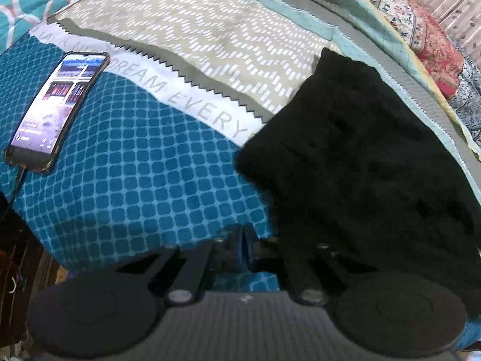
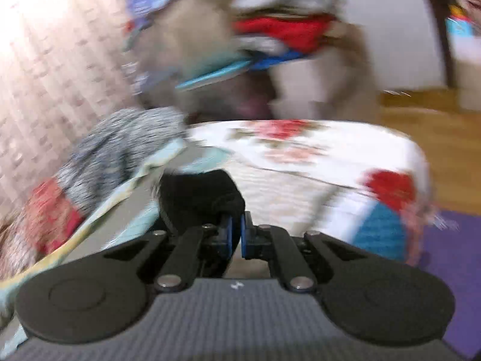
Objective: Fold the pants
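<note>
While the blue pads of the left gripper (image 1: 240, 248) are seen pressed together at the near edge of the left wrist view, nothing can be made out between them; the black pants (image 1: 360, 174) lie just to their right and overlap the gripper's right-hand linkage, though contact with the pads cannot be confirmed. The pants are spread as a dark, bunched mass across the right half of that view, resting on a teal checked bedspread (image 1: 135, 180). Farther off, a white band printed with grey letters (image 1: 192, 93) is crossed by the pants' far-left edge, and beyond it a beige panel with white dashes (image 1: 195, 30) is laid. At the far left a phone (image 1: 57, 108) with a lit screen rests on the bedspread, a cable running from its near end.

In the right wrist view — heavily blurred — the right gripper (image 2: 236, 237) is shown with its blue pads nearly together, only a narrow slit left between them. A fold of the black pants (image 2: 198, 198) sits against the left pad and bulges to the far left; whether cloth is actually pinched in the slit cannot be told. Beyond it, a floral quilt (image 2: 300, 150) is draped over the bed's edge, and a heap of mixed clothes (image 2: 240, 45) is seen farther away — wooden floor (image 2: 436, 138) to the right.
</note>
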The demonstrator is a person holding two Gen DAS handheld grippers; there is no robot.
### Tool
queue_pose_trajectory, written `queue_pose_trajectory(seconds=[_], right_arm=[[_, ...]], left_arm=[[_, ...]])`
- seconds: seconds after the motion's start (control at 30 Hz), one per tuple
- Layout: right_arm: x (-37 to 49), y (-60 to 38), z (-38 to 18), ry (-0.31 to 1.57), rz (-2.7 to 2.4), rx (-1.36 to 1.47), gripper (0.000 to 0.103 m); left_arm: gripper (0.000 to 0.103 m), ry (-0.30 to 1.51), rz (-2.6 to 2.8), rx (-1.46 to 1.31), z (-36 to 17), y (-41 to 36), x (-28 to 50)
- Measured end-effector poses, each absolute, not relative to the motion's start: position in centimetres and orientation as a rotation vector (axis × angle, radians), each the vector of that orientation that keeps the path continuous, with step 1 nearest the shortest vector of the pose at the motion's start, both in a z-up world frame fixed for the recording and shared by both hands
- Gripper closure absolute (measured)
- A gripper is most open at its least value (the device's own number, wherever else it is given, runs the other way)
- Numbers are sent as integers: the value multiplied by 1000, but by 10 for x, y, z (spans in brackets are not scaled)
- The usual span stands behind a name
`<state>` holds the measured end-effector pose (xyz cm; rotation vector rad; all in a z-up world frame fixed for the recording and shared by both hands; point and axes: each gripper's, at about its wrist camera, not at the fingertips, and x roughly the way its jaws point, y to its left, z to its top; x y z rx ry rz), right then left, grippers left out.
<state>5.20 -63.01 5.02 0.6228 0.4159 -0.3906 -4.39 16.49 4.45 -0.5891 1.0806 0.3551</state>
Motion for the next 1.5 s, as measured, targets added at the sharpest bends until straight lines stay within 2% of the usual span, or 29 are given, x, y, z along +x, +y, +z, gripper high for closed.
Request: queue_pose_trajectory(seconds=[0.13, 0.23, 0.3, 0.37, 0.4, 0.47, 0.53, 0.6, 0.67, 0.7, 0.73, 0.77, 0.8, 0.83, 0.87, 0.9, 1.13, 1.2, 1.23, 1.27, 1.4, 1.47, 1.5], right_arm=[[33, -651, 3, 548, -469, 723, 95], [20, -654, -23, 581, -477, 813, 90], [12, -648, -23, 542, -498, 854, 80], [4, -649, -15, 517, -560, 879, 56], [-2, -649, -9, 477, -635, 866, 56], [-16, -644, 2, 410, -717, 834, 56], [-22, -638, 11, 389, -692, 802, 56], [-25, -623, 22, 383, -642, 740, 56], [-18, -610, 31, 375, -576, 681, 56], [-14, -602, 36, 372, -539, 652, 56], [-8, -595, 43, 372, -490, 630, 56], [-1, -586, 47, 378, -429, 614, 56], [7, -578, 51, 392, -357, 597, 56], [17, -569, 54, 410, -292, 575, 56], [26, -559, 59, 423, -241, 550, 56], [34, -548, 62, 430, -197, 521, 56], [73, -513, 64, 464, -127, 425, 58], [80, -520, 58, 485, -150, 434, 58], [82, -524, 54, 497, -165, 447, 57], [85, -527, 52, 506, -181, 464, 57], [96, -544, 50, 501, -229, 532, 56], [110, -555, 51, 497, -240, 561, 56], [117, -561, 52, 494, -243, 579, 56]], left_arm=[[100, 1085, 368, -591, 45, 165, -47], [99, 1090, 365, -583, 46, 161, -46], [87, 1095, 346, -591, 48, 159, -45], [57, 1073, 306, -620, 52, 158, -44], [52, 1058, 296, -625, 54, 157, -44], [34, 1045, 285, -631, 55, 155, -43], [27, 1034, 254, -671, 52, 156, -41], [25, 1034, 227, -730, 44, 158, -38], [6, 1021, 206, -800, 37, 162, -34], [5, 1006, 197, -831, 33, 164, -32], [5, 993, 195, -858, 30, 167, -29], [10, 983, 192, -877, 27, 169, -26], [20, 970, 191, -883, 24, 170, -20], [62, 974, 177, -876, 21, 170, -14], [91, 1025, 173, -866, 15, 169, -6], [95, 1069, 184, -864, 9, 168, -1], [94, 1078, 181, -778, 27, 180, -44], [79, 1072, 193, -786, 30, 185, -55], [63, 1067, 200, -787, 34, 186, -59], [54, 1061, 189, -803, 39, 188, -61], [49, 923, 104, -806, 74, 200, -55], [40, 857, 140, -759, 89, 208, -36], [38, 844, 162, -726, 95, 211, -20]])
